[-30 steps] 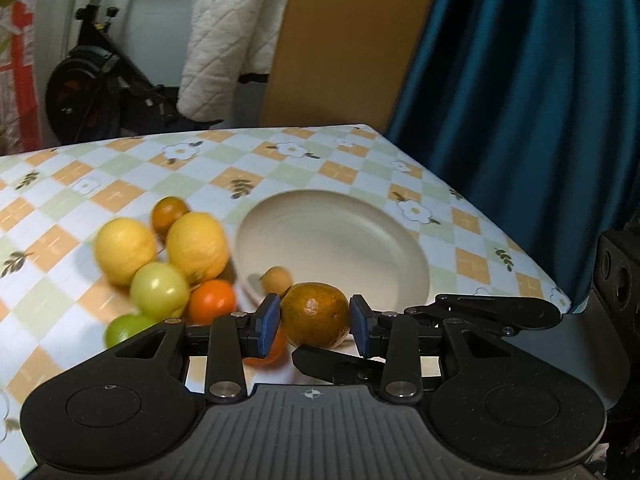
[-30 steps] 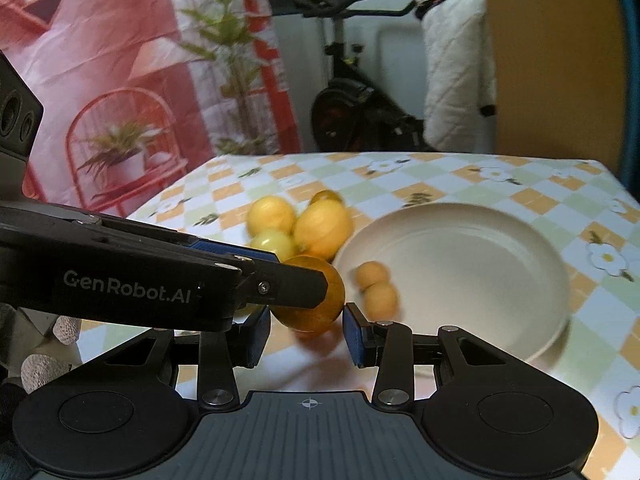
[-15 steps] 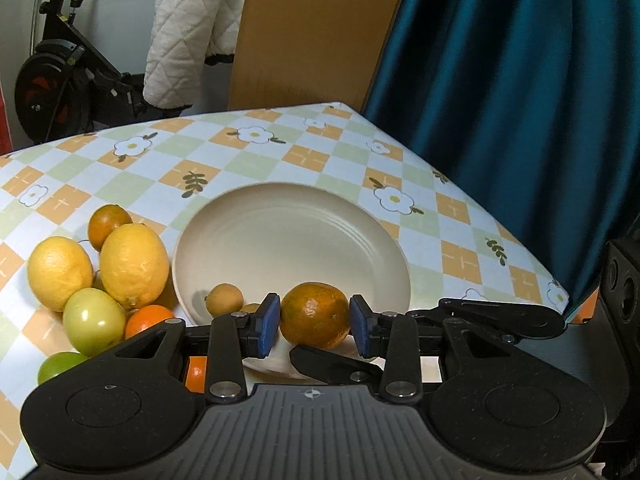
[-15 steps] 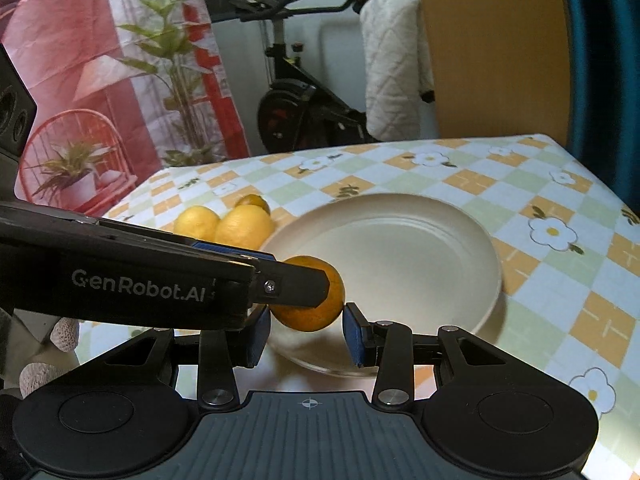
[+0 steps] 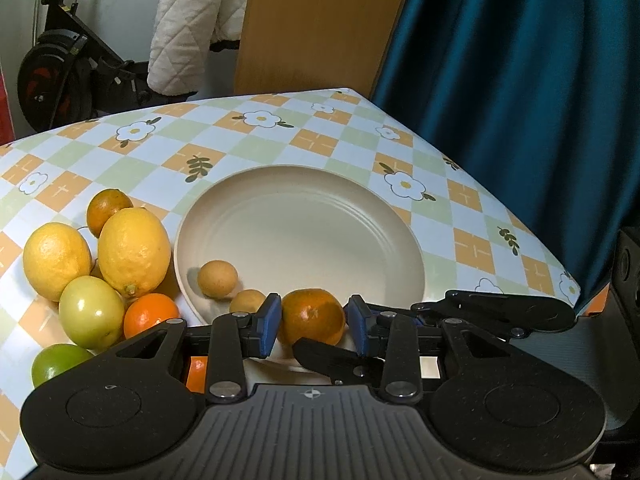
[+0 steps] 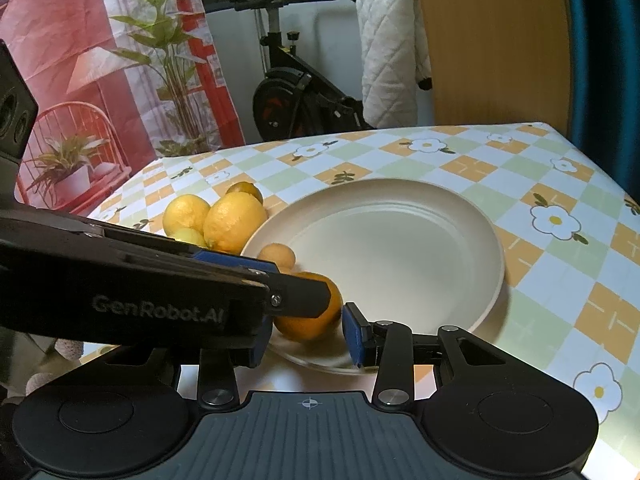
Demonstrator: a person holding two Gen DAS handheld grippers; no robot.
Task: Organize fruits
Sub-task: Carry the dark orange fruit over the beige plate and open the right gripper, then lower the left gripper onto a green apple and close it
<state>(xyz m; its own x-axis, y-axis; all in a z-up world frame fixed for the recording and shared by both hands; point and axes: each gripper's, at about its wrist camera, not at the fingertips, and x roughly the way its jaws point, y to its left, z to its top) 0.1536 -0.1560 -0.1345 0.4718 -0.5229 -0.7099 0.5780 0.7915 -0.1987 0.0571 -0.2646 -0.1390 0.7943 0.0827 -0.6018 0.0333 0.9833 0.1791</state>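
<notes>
Left wrist: left hand-held gripper (image 5: 313, 326) holds mandarin (image 5: 313, 316) over plate (image 5: 416, 256).

Exercise bike (image 6: 296, 96) standing behind table (image 5: 256, 136); white quilted cover (image 5: 192, 28) hanging beside wooden panel (image 5: 320, 24); teal curtain (image 5: 520, 80) hanging right.

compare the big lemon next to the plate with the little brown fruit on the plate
The lemon is bright yellow, the little brown fruit dull tan. The lemon is much larger and oval with a nub at one end; the brown fruit is small and nearly round. The lemon lies on the tablecloth among other fruit, the brown fruit inside the plate. Neither is gripped.
</notes>
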